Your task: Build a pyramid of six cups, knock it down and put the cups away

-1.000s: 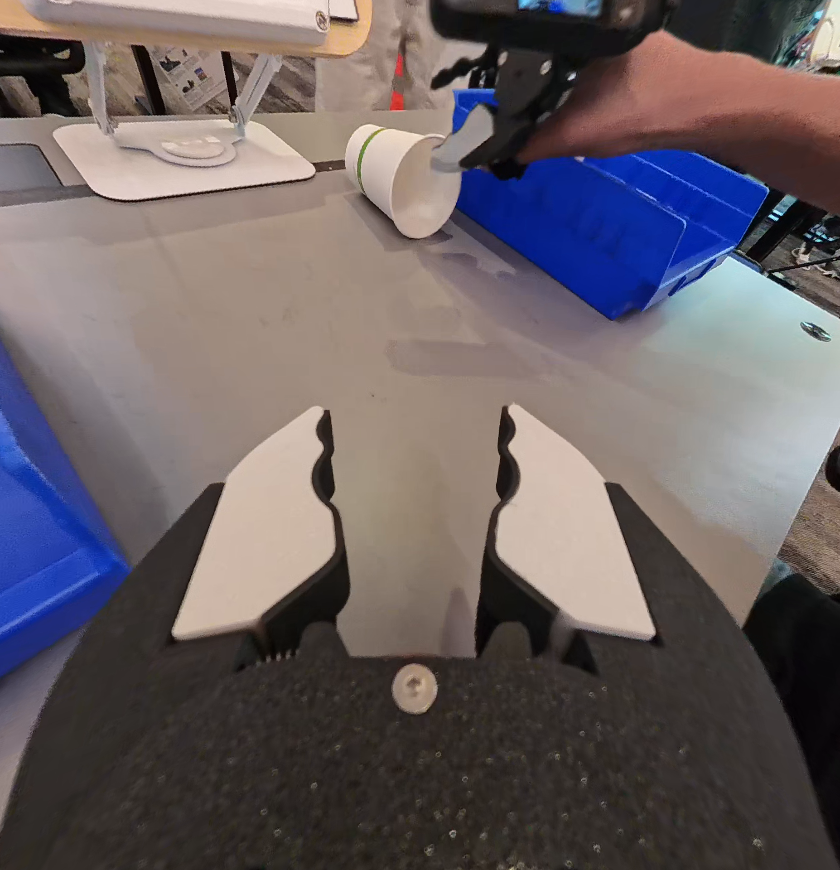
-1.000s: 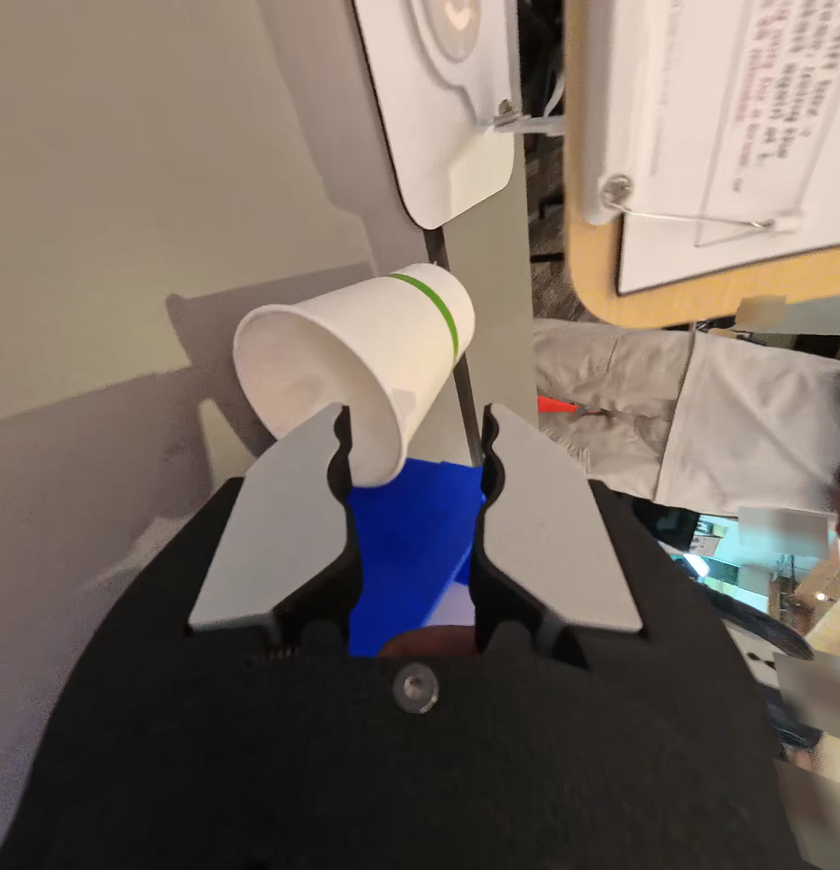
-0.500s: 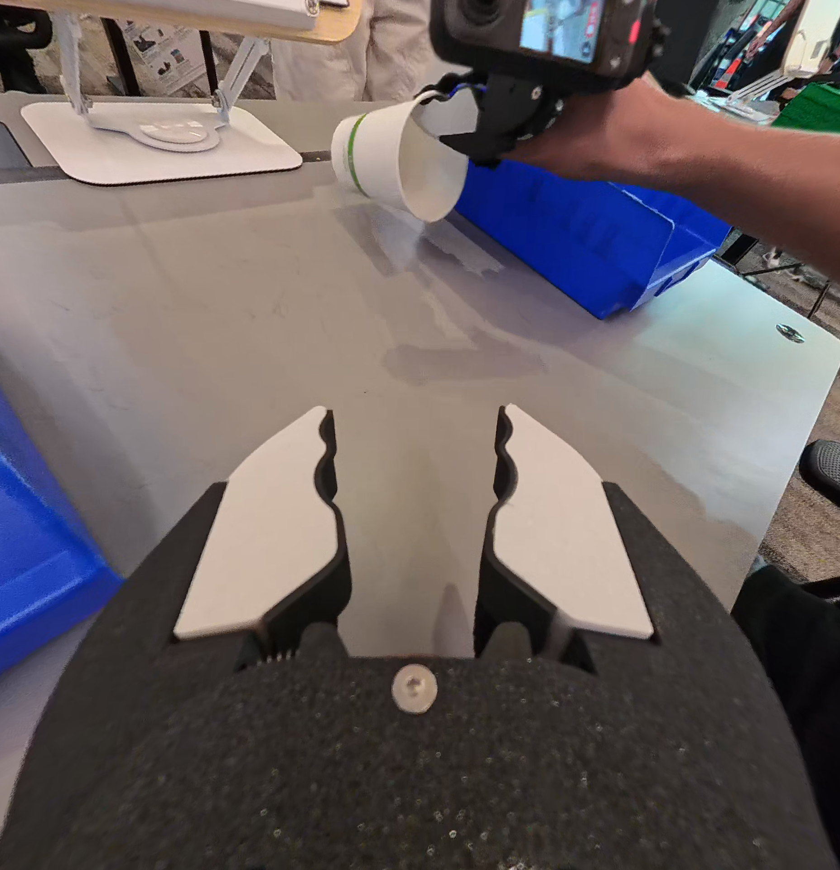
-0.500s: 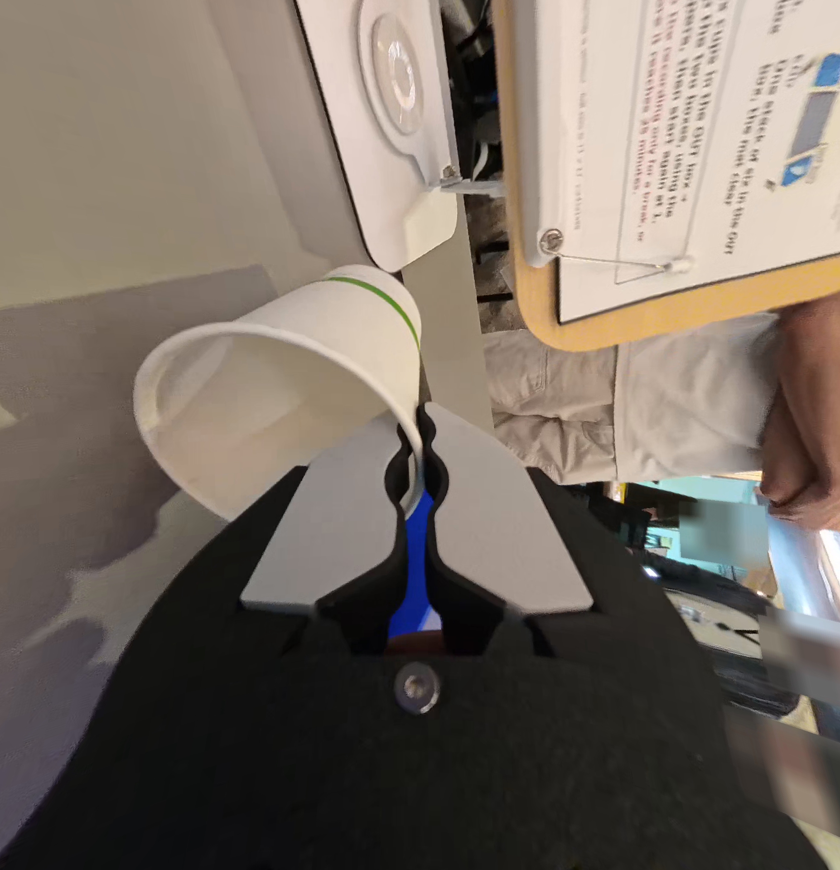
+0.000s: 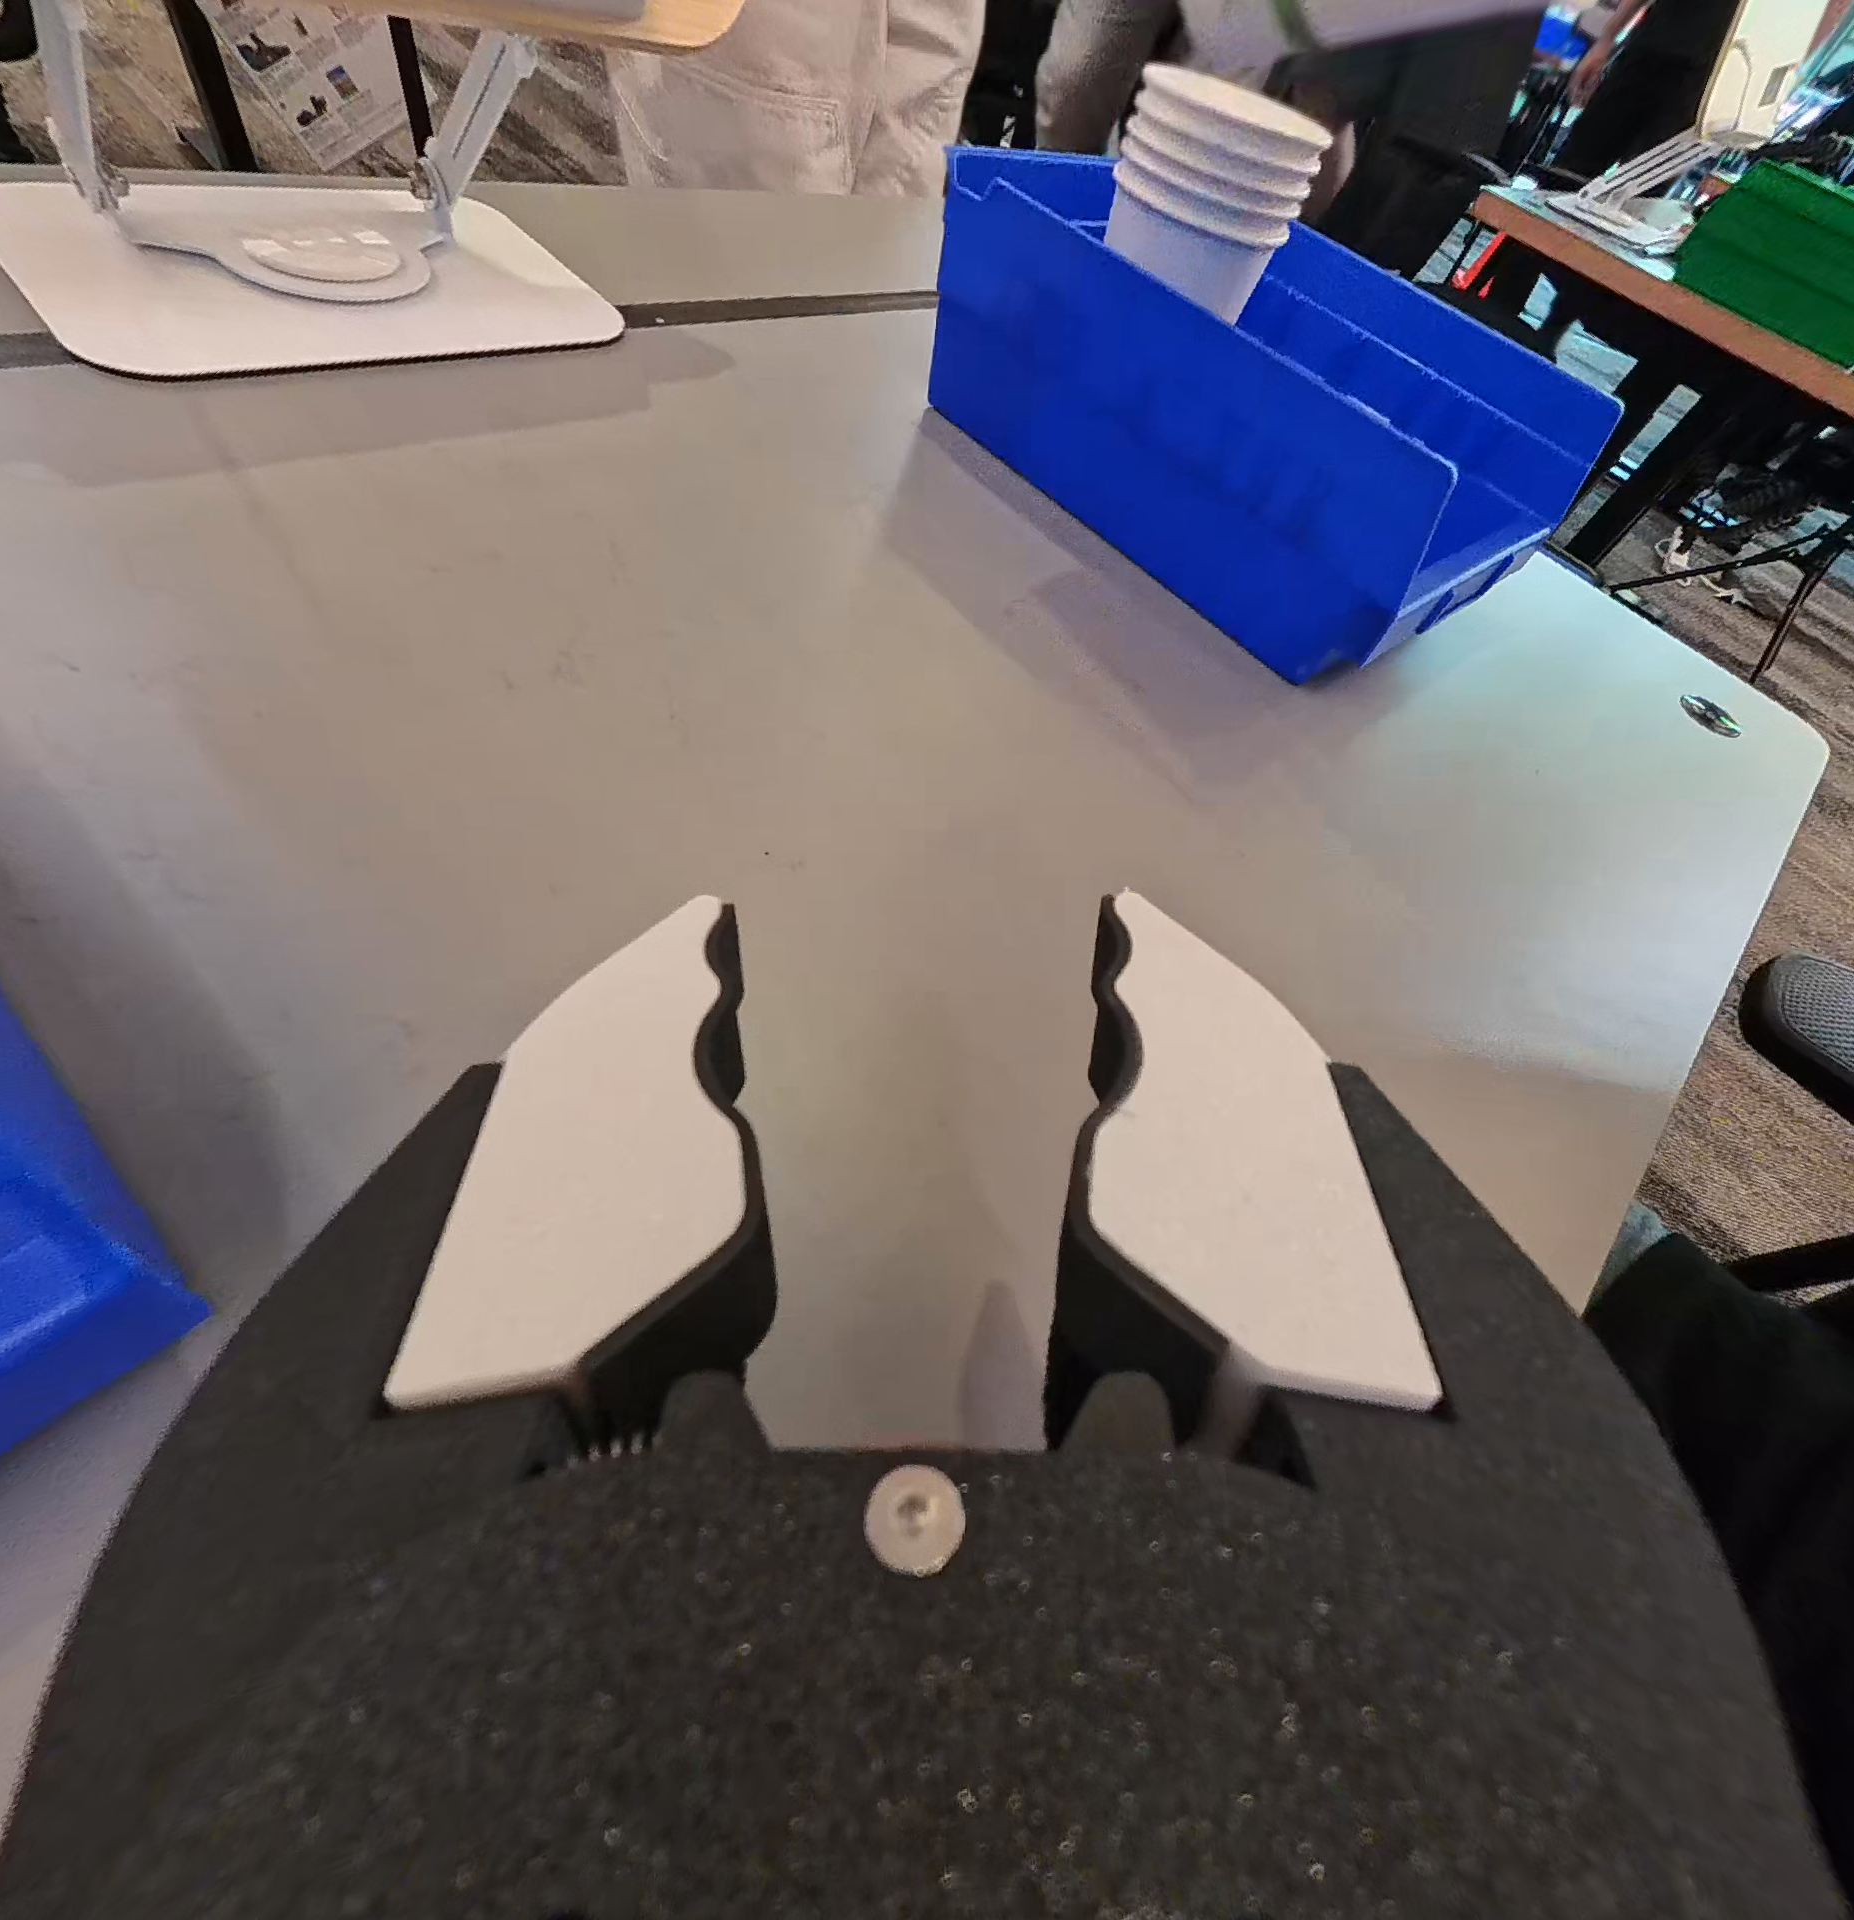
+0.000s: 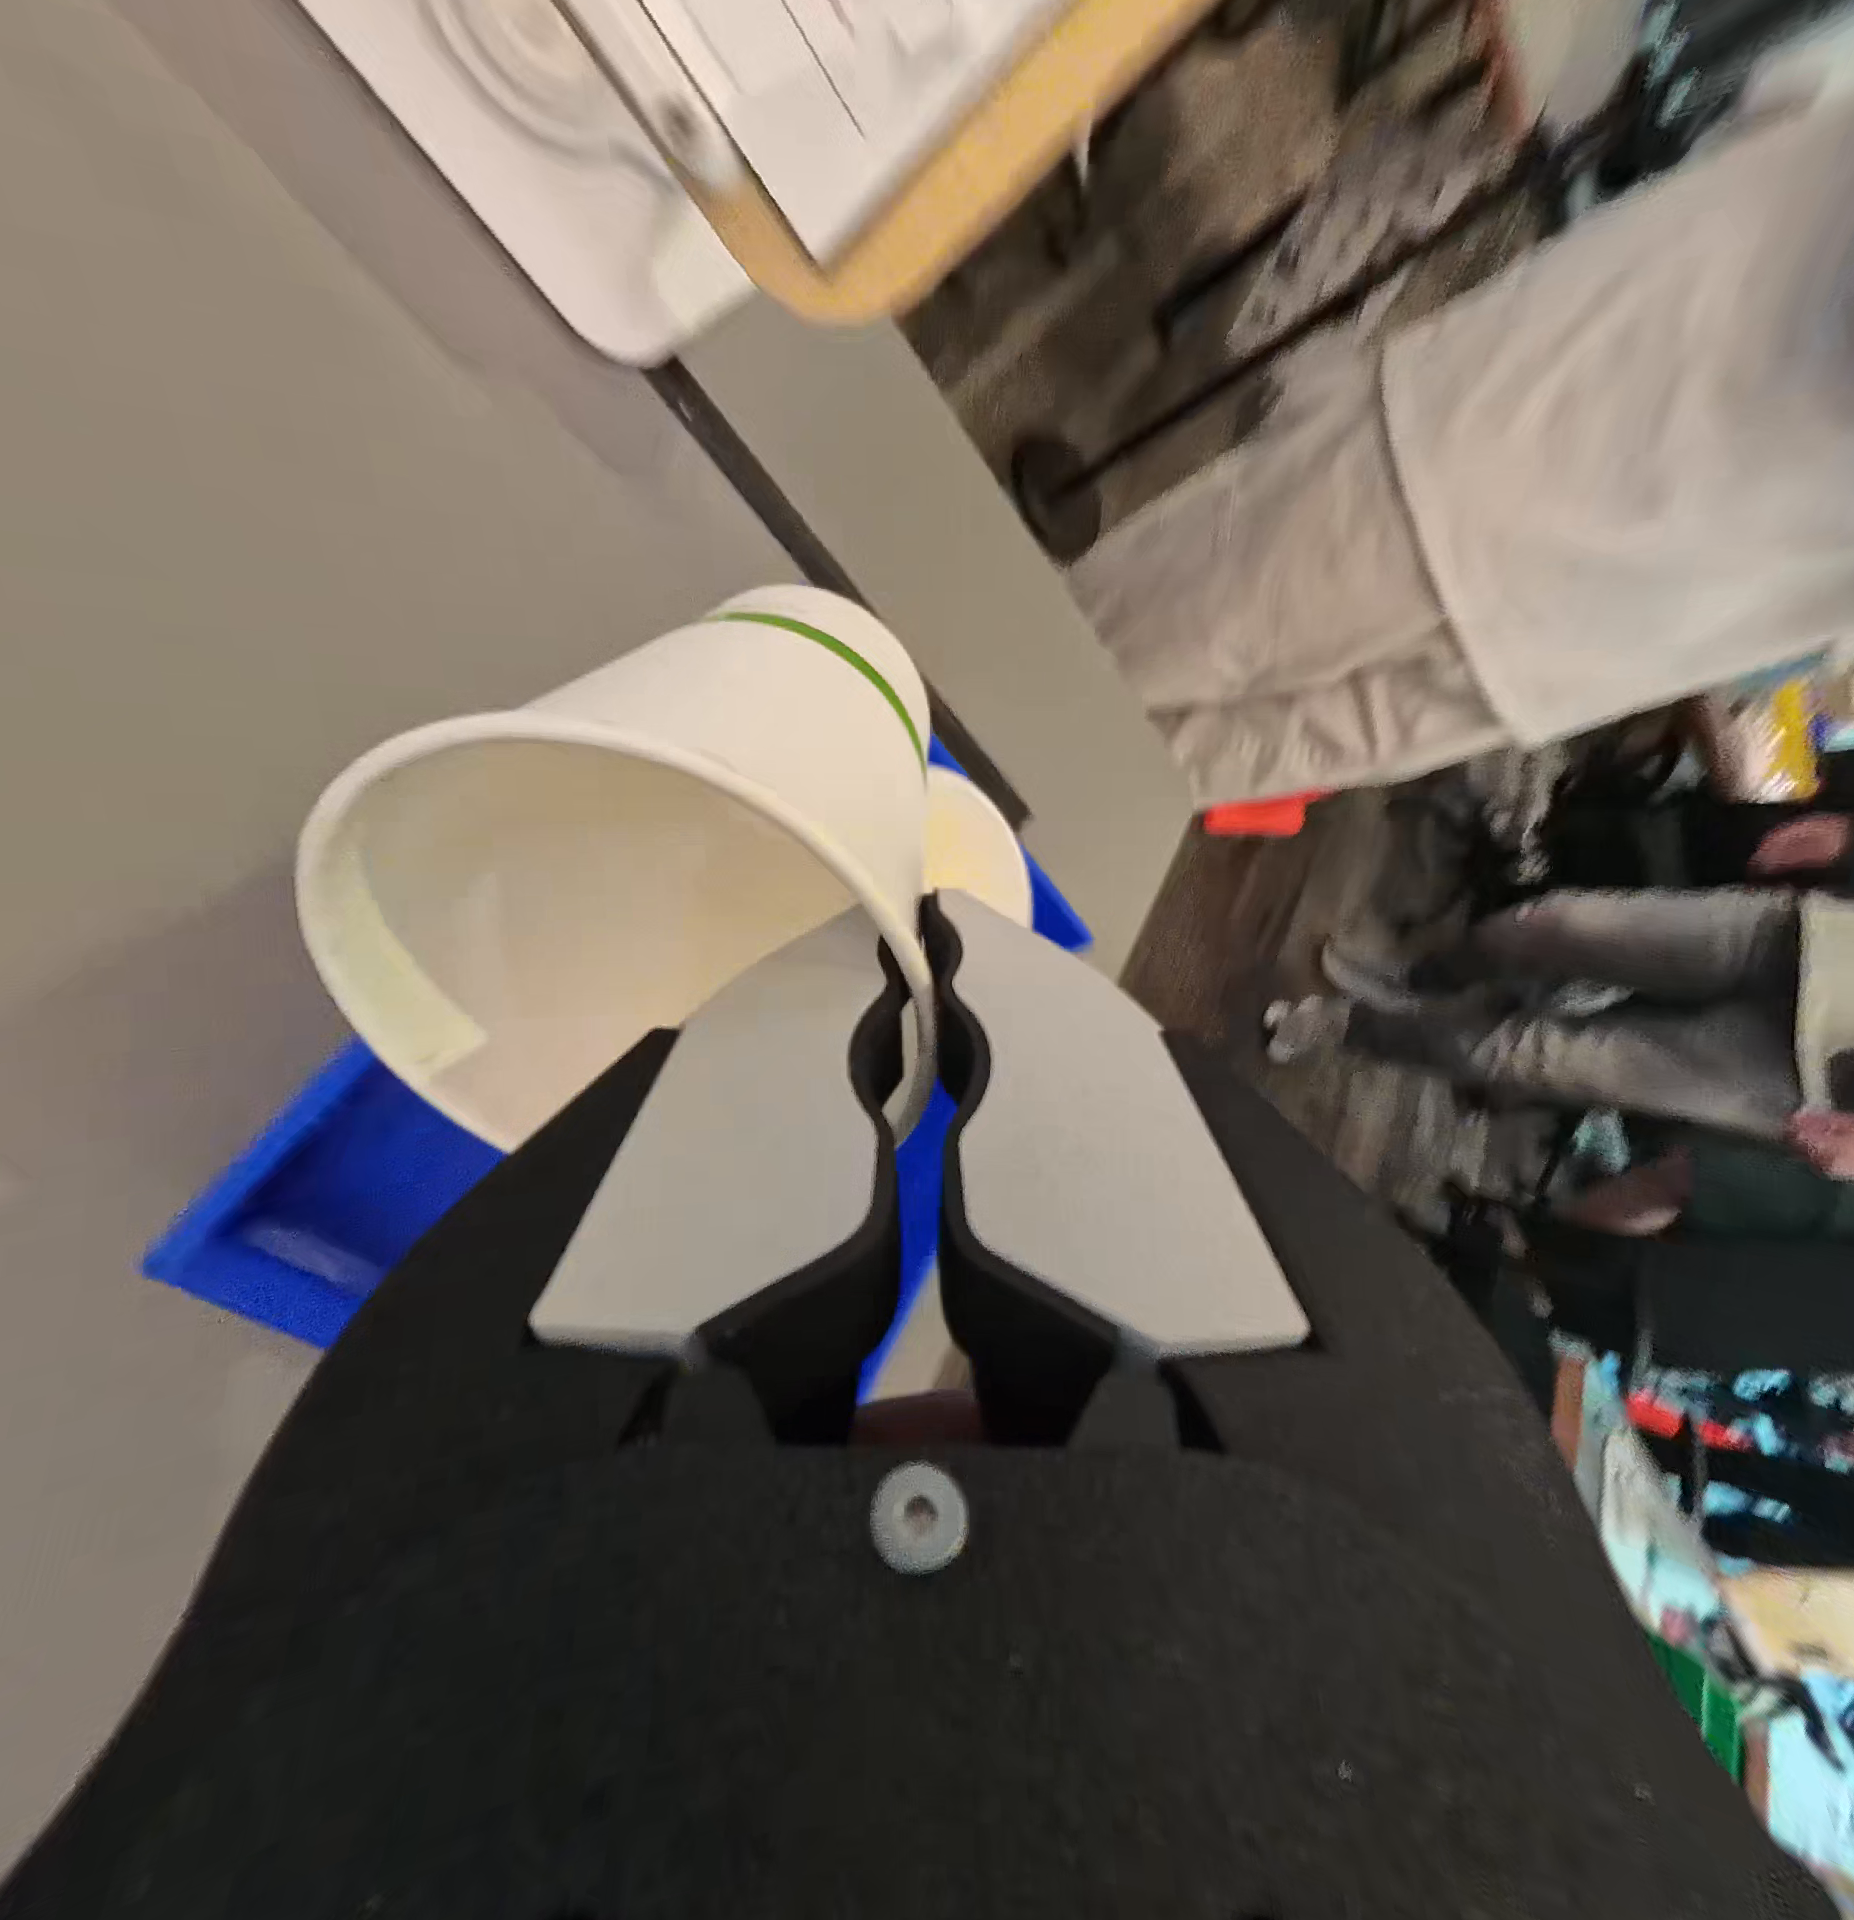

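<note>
My right gripper (image 6: 918, 925) is shut on the rim wall of a white paper cup (image 6: 632, 831) with a green ring near its base, held on its side in the air over the blue bin (image 6: 310, 1226). Behind it, the rim of another white cup (image 6: 980, 842) shows in the bin. In the left wrist view, a stack of several white cups (image 5: 1209, 197) stands tilted in the blue bin (image 5: 1193, 457) at the far right of the grey table. My left gripper (image 5: 918, 914) is open and empty, low over the table's near part. The right gripper is out of that view.
A white stand base (image 5: 299, 270) sits at the table's far left, holding a wooden board (image 6: 902, 208). A second blue bin (image 5: 40, 1236) lies at the near left. The table's right edge (image 5: 1754, 935) drops off to carpet and a chair. People stand behind the table.
My right gripper closed on the cup's rim, lifted it off the table and carried it over the blue bin, out of the left wrist view. My left gripper stayed open and tilted a little.
</note>
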Tool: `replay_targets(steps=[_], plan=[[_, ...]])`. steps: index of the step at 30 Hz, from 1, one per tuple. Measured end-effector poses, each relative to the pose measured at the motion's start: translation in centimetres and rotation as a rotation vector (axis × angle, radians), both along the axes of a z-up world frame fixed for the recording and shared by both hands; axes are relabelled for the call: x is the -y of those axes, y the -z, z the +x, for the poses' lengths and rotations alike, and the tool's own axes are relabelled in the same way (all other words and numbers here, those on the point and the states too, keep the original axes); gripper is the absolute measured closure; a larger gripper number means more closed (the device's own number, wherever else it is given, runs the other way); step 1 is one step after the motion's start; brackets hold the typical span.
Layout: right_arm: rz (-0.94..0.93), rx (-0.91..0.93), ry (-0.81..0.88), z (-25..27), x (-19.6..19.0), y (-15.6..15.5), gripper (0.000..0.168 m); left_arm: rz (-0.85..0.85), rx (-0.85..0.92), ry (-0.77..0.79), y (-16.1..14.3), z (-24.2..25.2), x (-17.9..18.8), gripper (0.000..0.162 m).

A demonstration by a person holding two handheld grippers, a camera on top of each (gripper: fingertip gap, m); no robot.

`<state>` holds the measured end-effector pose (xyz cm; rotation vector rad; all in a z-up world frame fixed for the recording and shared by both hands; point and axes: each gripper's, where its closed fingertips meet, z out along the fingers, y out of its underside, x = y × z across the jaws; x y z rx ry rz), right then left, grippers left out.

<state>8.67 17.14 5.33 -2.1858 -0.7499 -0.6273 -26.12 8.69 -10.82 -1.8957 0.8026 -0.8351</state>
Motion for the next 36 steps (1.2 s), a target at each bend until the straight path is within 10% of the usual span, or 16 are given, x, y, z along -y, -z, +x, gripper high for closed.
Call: replay_targets(steps=[7,16,28,36], plan=[[-0.391,-0.25,0.194,10.1,-2.7,-0.3,0.168,-0.001,-0.013,0.014,0.3,0.4,0.2,0.098],[-0.655,-0.339,0.229,11.0,-6.6,5.7,0.167,-0.036,-0.018,0.017,1.3,0.3,-0.1,0.098],[-0.639,-0.103,0.183,11.2,-8.0,10.5,0.144,-0.057,-0.016,0.041,1.7,0.7,0.2,0.097],[-0.264,-0.228,0.121,9.2,-6.0,2.8,0.137,0.011,0.005,-0.011,-0.6,0.1,-0.1,0.097]])
